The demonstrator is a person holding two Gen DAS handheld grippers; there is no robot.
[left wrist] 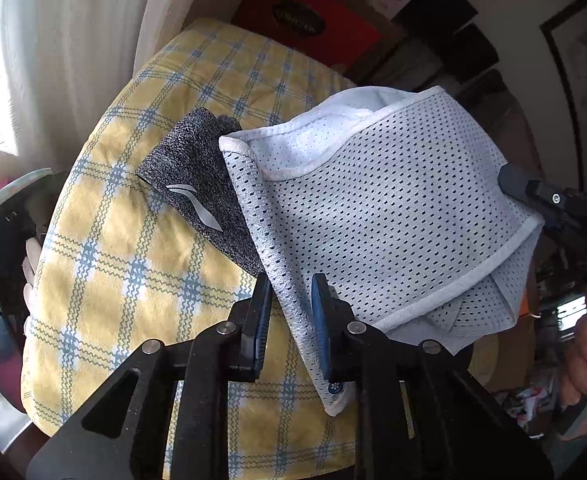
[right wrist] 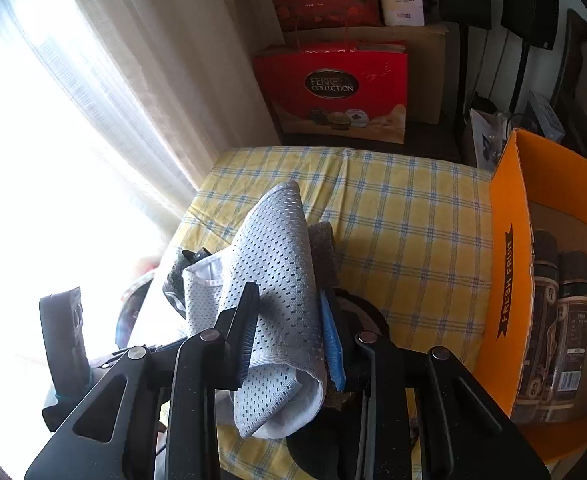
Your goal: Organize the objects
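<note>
A white perforated mesh cloth (left wrist: 377, 208) hangs stretched between both grippers above a table with a yellow-and-blue checked tablecloth (left wrist: 133, 280). My left gripper (left wrist: 291, 312) is shut on one edge of the cloth. My right gripper (right wrist: 289, 328) is shut on the opposite edge of the cloth (right wrist: 277, 272); it also shows at the right of the left wrist view (left wrist: 525, 184). A dark grey knit sleeve with a white logo (left wrist: 197, 184) lies on the tablecloth, partly under the cloth.
An orange "Fresh Fruit" cardboard box (right wrist: 509, 280) holding dark bottles (right wrist: 553, 320) stands at the table's right side. Red gift bags (right wrist: 333, 92) stand behind the table. A curtained window (right wrist: 73, 120) is on the left.
</note>
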